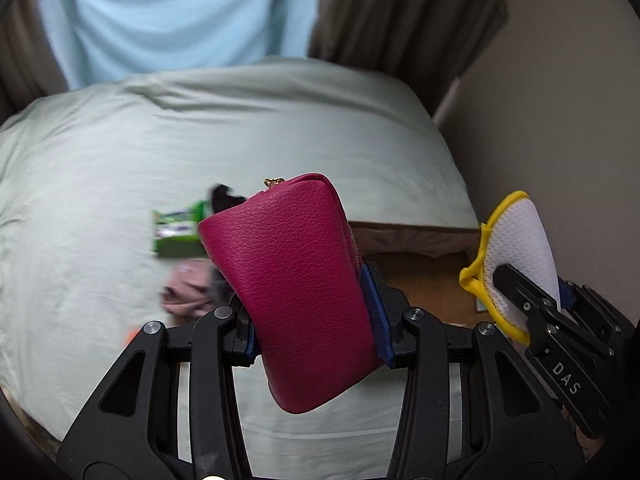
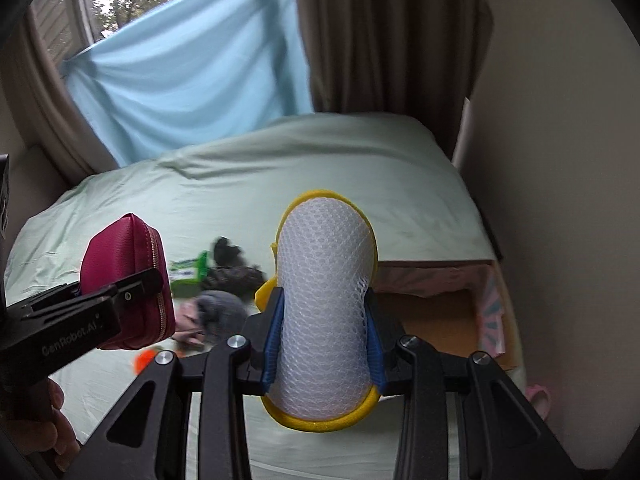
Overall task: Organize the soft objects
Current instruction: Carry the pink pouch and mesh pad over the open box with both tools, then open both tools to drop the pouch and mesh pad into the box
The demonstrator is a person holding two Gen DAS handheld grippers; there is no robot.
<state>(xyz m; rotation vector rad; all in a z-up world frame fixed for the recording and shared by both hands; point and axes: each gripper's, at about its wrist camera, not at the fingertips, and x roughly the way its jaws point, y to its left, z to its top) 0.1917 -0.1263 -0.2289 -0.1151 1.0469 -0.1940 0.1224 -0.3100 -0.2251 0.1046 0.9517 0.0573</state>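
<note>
My left gripper (image 1: 312, 308) is shut on a magenta leather zip pouch (image 1: 292, 288) and holds it above the bed; the pouch also shows in the right wrist view (image 2: 124, 276). My right gripper (image 2: 324, 328) is shut on a white mesh pouch with yellow trim (image 2: 326, 300), also in the air; it shows in the left wrist view (image 1: 516, 256) at the right. Both grippers are side by side over the pale green bedsheet (image 1: 120, 160).
On the bed lie a green packet (image 1: 176, 228), a pink cloth (image 1: 184, 288), dark cloths (image 2: 228, 276) and an orange thing (image 2: 144, 360). An open cardboard box (image 2: 440, 316) stands at the bed's right edge by the wall. Curtains (image 2: 380, 32) hang behind.
</note>
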